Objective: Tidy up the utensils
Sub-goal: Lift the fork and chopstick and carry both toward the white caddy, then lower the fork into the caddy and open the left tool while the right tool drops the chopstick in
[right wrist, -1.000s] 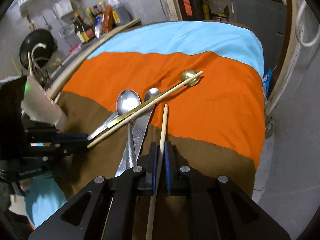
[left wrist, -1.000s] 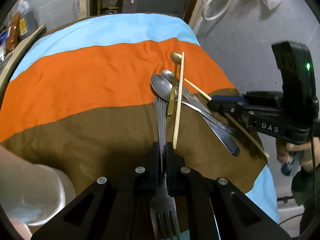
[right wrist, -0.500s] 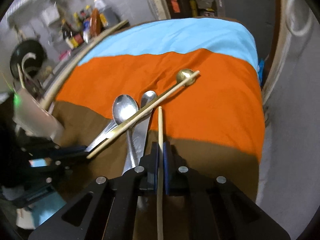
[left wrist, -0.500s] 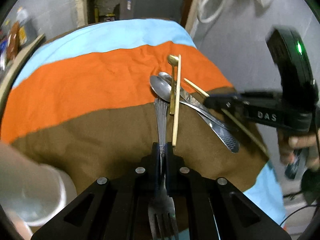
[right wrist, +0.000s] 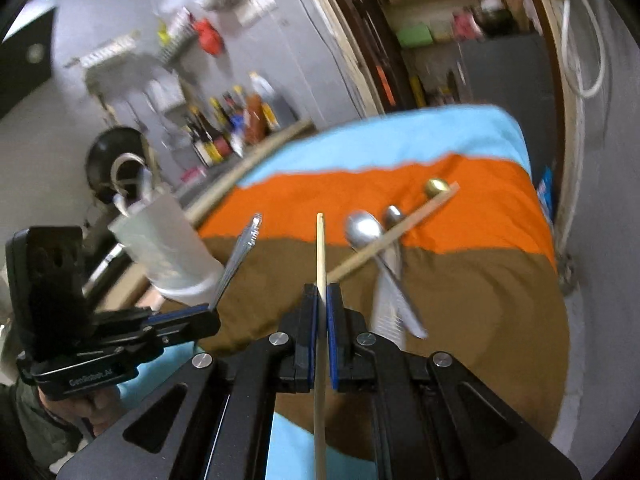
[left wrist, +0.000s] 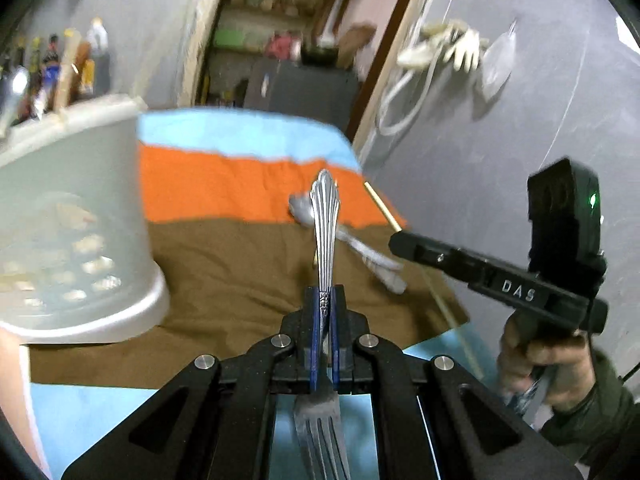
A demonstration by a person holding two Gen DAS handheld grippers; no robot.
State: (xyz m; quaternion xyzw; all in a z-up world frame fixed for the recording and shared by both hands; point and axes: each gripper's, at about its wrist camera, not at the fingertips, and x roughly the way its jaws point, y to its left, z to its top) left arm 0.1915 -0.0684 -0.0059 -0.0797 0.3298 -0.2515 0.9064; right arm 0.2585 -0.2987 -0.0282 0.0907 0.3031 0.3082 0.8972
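Mid-task: both claws loaded, nothing from this pair dropped off yet

Left gripper (left wrist: 325, 308) is clamped on the fork (left wrist: 325, 220) at the neck, handle sticking out ahead and up, tines trailing back under the claw. Right gripper (right wrist: 320, 300) is clamped on one chopstick (right wrist: 320, 248), which runs straight through the jaws, tip ahead, tail behind. Both items are off the cloth (left wrist: 240, 264)

Done so far, judging by the holder (left wrist: 72, 216): a white perforated cup, ahead-left of the left claw, already has a few utensil ends poking above its rim; which ones, too blurred to tell

Left to do: fork and chopstick into the holder, then the pile ahead-right of the right claw: two silver spoons (right wrist: 364, 230), a gold spoon (right wrist: 436, 187), the second chopstick (right wrist: 396, 232) lying across them, and one more flat silver piece, type unclear

View differences:
- right wrist shows the whole remaining pile and the left claw from the side with the fork angled up
- left wrist shows only part of the pile behind the fork handle, but gives the holder close up and the person's hand (left wrist: 548, 368) on the right claw's grip
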